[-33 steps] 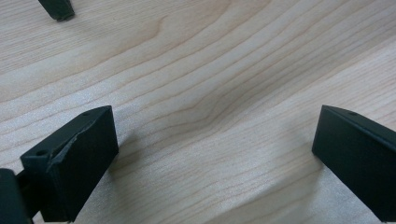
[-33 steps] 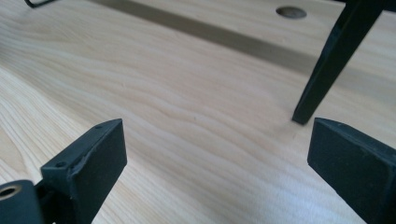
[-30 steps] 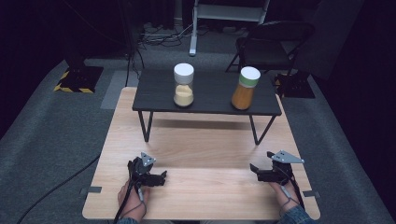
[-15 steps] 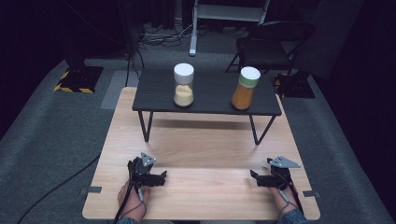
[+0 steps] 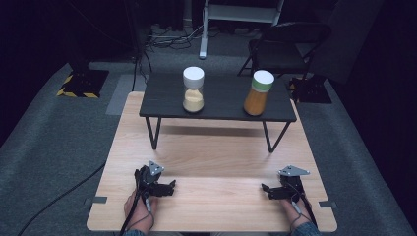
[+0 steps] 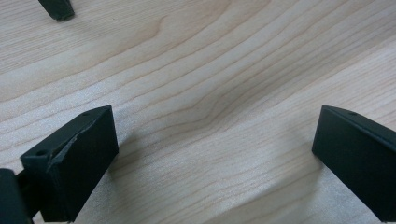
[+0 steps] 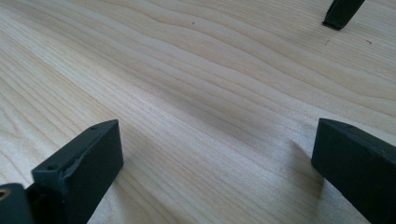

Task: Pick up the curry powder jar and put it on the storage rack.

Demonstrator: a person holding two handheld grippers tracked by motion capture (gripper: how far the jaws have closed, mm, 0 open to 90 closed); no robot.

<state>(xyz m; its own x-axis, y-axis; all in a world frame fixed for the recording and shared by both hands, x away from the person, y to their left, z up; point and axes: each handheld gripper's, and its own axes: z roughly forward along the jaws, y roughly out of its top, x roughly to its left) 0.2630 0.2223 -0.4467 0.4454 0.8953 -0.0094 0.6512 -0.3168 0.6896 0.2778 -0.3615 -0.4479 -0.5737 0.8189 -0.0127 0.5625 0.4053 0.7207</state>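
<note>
A pale wooden table [image 5: 211, 162] stretches away from a seated person, whose two hands rest at its near edge, each holding a black two-jaw gripper. The left gripper [image 5: 169, 187] sits at about seven o'clock on the tabletop, jaws pointing inward toward the centre; the right gripper [image 5: 265, 191] mirrors it at about five o'clock, also pointing inward. Both look parked low on the wood, seemingly a resting pose ahead of a reach. In the left gripper view the two black jaws stand far apart with nothing but bare wood grain between them, so that gripper is released and empty. In the right gripper view the jaws are likewise spread wide over bare wood; they have just been opening further, and nothing lies between them. At twelve o'clock, well apart from both grippers, a small black raised shelf [image 5: 219, 110] stands on thin metal legs on the far half of the table. Two jars stand upright on it: a white-lidded jar [image 5: 193, 89] partly filled with pale yellow grains toward eleven o'clock, and an orange-filled jar [image 5: 256, 93] with a white and green lid toward one o'clock. They stand apart from each other, probably spaced so that each gripper can approach its own jar without crowding. Neither jar is touched.
</note>
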